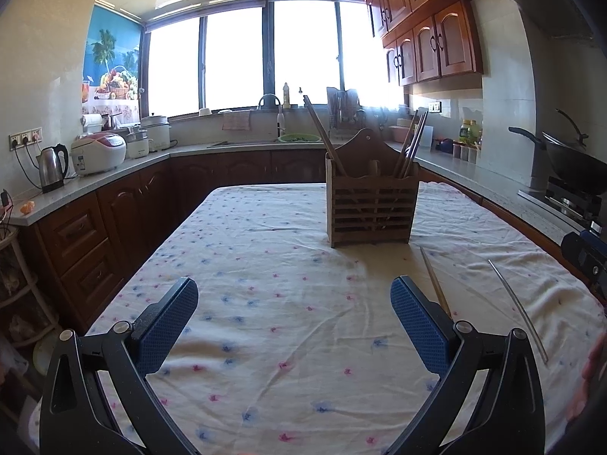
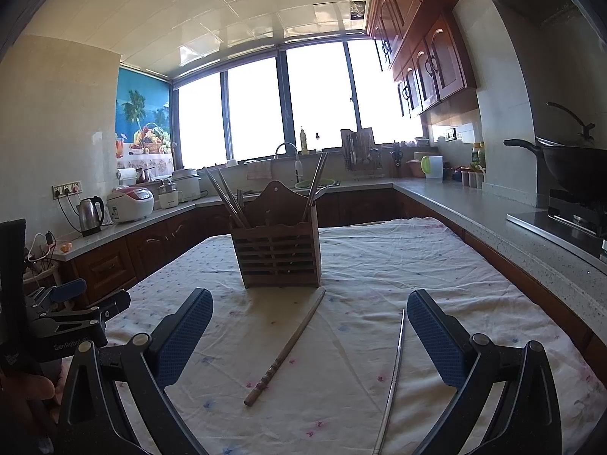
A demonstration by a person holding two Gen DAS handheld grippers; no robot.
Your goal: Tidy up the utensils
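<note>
Blue-padded right tongs [image 2: 309, 331] hang released above the surface [image 2: 436, 265], and the left tongs [image 1: 294, 320] are released too, both holding nothing. Between the right pads lies a wooden chopstick [image 2: 288, 345], its long axis going from near-left up to the holder [image 2: 277, 248], tip almost touching it. A metal chopstick [image 2: 394, 375] lies just beside, pointing roughly the same way. Probably picking comes next: close across the thin shaft.
</note>
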